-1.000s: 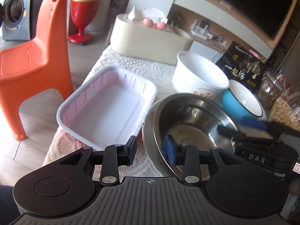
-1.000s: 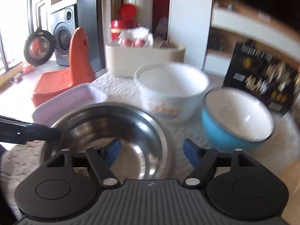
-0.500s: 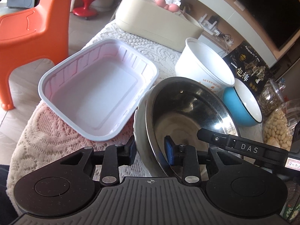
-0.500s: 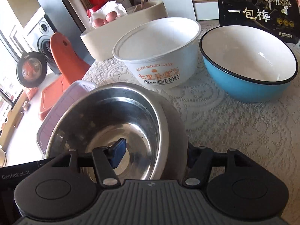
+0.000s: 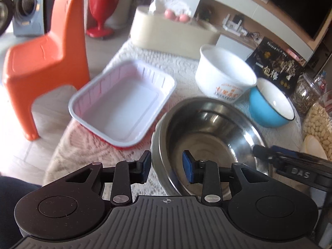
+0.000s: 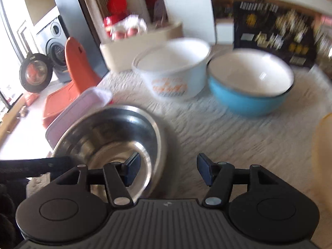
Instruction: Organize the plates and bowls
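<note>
A steel bowl sits on the lace-covered table, also in the right wrist view. My left gripper straddles its near-left rim with a gap at each pad, so it is open. My right gripper is open and straddles the bowl's right rim without touching. A white plastic tray lies left of the bowl. A white paper bowl and a blue enamel bowl stand behind; both also show in the right wrist view, white bowl, blue bowl.
A beige oblong container with eggs stands at the table's far end. A black snack bag and jars of seeds and nuts line the right side. An orange chair stands on the floor left of the table.
Both grippers have loosened around the steel bowl's rim; the right jaws opened wider. The bowl has come down level onto the table. Both cameras are moving and blurred.
</note>
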A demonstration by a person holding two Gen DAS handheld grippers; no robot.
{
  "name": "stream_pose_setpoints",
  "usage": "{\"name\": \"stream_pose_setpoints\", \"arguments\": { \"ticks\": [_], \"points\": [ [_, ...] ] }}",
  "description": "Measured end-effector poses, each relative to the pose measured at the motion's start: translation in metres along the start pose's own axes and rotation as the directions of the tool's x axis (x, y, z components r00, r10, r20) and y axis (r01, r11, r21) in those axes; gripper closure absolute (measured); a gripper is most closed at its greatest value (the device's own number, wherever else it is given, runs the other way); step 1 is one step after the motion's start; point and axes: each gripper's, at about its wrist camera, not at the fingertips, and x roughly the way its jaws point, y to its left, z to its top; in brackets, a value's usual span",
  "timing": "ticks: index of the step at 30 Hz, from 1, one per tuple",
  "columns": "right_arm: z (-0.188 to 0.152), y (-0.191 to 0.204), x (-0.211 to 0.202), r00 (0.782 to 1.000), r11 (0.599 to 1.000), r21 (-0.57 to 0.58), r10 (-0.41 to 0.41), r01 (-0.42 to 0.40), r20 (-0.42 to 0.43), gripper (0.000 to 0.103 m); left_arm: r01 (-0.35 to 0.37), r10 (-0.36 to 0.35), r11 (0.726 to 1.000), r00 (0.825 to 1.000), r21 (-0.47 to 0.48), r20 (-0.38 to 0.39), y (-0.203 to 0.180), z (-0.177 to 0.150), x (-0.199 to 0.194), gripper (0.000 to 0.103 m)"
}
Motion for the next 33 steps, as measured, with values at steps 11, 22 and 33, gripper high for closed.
{"name": "stream_pose_setpoints", "arguments": {
  "ticks": [11,22,33],
  "points": [
    [-0.042,-0.066,-0.152,0.771,0.854,-0.062,-0.433,0.517,0.467,0.025,0.475,-0.468,0.879,0.876,0.042,-0.113,-0.110,0.016,-0.003,0.067],
    [-0.061,-0.230,-0.129,0.960,0.832,0.506,-0.278,0.227,0.025,0.032,0.509,-0.478,0.859,0.835,0.054,-0.273,-0.220,-0.012,0.078,0.067],
    [-0.065,-0.204,-0.114,0.886,0.851,0.394,-0.436,0.348,0.160,0.032,0.338,-0.338,0.941,0.941,-0.023,0.001,-0.187,-0.031,0.013,0.067]
  ]
}}
